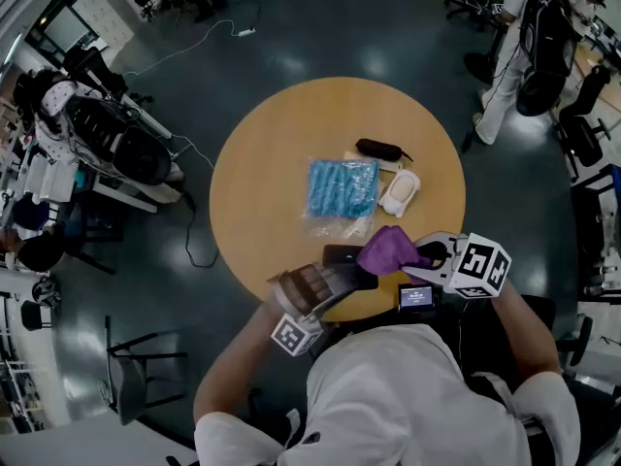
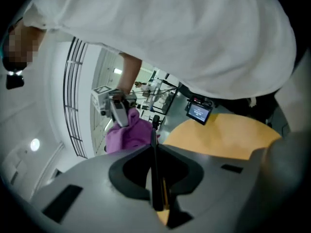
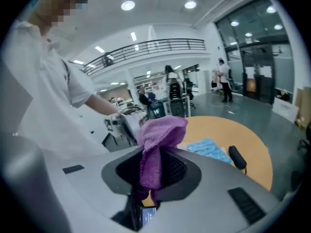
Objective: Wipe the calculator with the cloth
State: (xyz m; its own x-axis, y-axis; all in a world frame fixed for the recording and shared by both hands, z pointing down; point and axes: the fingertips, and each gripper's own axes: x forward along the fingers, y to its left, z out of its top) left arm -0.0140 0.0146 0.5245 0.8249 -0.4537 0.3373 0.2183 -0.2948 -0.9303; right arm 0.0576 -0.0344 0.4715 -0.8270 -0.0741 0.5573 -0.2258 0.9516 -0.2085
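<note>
Over the near edge of the round wooden table (image 1: 262,163), my left gripper (image 1: 355,276) is shut on a flat black calculator (image 1: 342,255). In the left gripper view the calculator (image 2: 155,174) stands edge-on between the jaws of the left gripper (image 2: 156,181). My right gripper (image 1: 423,253) is shut on a purple cloth (image 1: 388,249), whose bunched end lies against the calculator. The cloth (image 3: 156,144) rises out of the jaws of the right gripper (image 3: 153,178), and in the left gripper view the cloth (image 2: 129,134) shows just beyond the calculator's far end.
A blue packet (image 1: 342,187), a black pouch (image 1: 378,149) and a white object (image 1: 399,192) lie mid-table. A small device with a lit screen (image 1: 415,297) sits at the near edge. Chairs, equipment and a standing person (image 1: 519,47) surround the table.
</note>
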